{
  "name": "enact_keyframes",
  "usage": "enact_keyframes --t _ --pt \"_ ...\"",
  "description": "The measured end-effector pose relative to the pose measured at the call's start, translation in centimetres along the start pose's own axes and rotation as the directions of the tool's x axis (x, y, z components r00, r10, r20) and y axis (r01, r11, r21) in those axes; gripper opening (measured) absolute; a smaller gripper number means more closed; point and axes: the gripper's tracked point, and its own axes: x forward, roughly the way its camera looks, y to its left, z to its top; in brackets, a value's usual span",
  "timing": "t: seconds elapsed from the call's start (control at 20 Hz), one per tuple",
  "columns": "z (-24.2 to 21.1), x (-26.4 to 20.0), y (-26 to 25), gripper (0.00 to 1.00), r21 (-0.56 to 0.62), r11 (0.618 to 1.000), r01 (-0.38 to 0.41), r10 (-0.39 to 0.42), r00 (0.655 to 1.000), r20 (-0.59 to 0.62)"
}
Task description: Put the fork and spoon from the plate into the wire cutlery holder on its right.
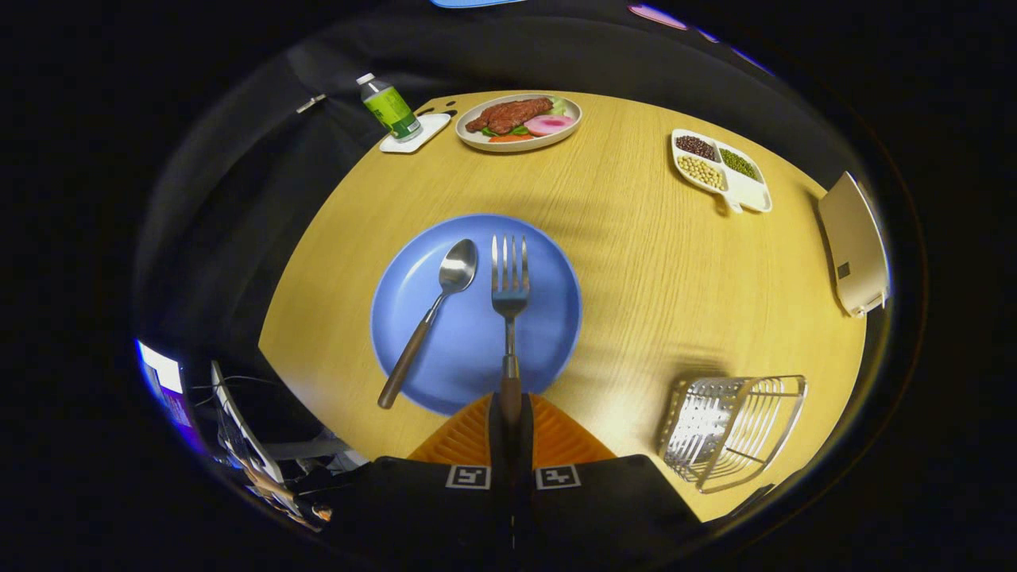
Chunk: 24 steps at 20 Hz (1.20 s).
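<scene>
A blue plate (548,318) lies on the round wooden table just ahead of my fingers. On it a steel spoon (433,314) with a brown handle lies slanted at the left. The fork (509,306) points straight away from me, tines toward the far side of the plate. My gripper (509,409) is shut on the fork's brown handle, both fingers pressed against it. The wire cutlery holder (731,429) stands on the table to the right of the plate, close to the table's near edge.
Beyond the plate stand a dish of food (518,121), a green-labelled bottle (389,109) on a white coaster, and a divided tray of beans (719,168) at the far right. A tan box (854,246) sits at the table's right edge.
</scene>
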Motion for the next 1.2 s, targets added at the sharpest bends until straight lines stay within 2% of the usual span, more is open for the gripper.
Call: enact_keyframes --t 0.2,0.45,0.55,0.7,0.85,1.2 --pt "-1.4 -4.6 -2.2 0.06 -0.022 1.000 -0.009 0.009 1.000 -0.023" --pt "-3.8 -9.1 -6.5 0.06 -0.084 0.996 0.036 -0.043 0.995 -0.086" --pt "-4.7 -10.4 -8.6 0.06 -0.115 0.991 0.073 -0.087 0.989 -0.121" --pt "-5.3 -11.8 -10.8 0.06 -0.137 0.987 0.082 -0.104 0.980 -0.167" --pt "-5.8 -12.7 -12.6 0.06 -0.166 0.982 0.087 -0.124 0.967 -0.222" --pt "-7.3 -13.8 -15.5 0.06 -0.299 0.952 0.068 -0.182 0.910 -0.373"
